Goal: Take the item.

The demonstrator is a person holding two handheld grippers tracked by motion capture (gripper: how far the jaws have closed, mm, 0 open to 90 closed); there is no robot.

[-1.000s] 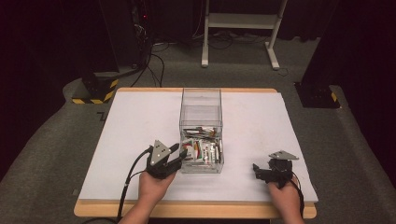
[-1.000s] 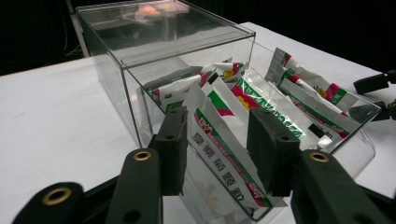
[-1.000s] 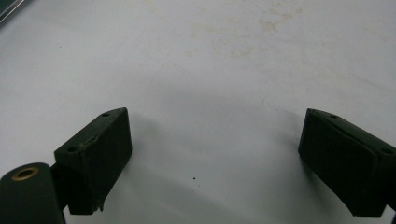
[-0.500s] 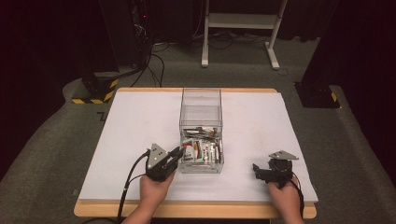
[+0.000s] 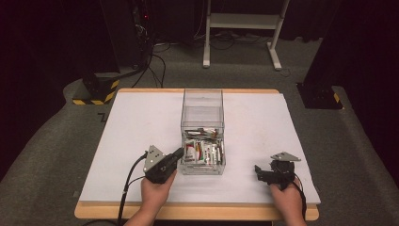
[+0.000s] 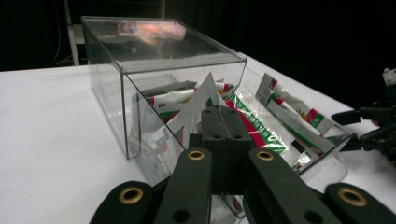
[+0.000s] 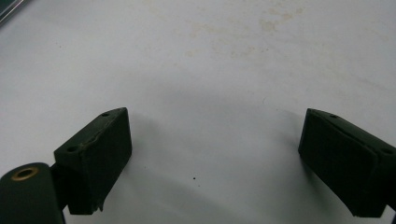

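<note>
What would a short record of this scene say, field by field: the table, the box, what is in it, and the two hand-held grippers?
Table: white top with a wooden edge
Box: clear plastic box, near the table's middle
Contents: packets printed red, green and white, piled loosely inside
Left gripper: at the box's near left corner; jaws have just closed, shut on a white packet corner that sticks up from between them
Right gripper: jaws open over bare table, nothing between them, to the right of the box

From high above the near edge we look down the white table (image 5: 141, 122). Our left gripper view sits close to the clear box (image 6: 154, 70), also seen from above; our right faces bare tabletop.
</note>
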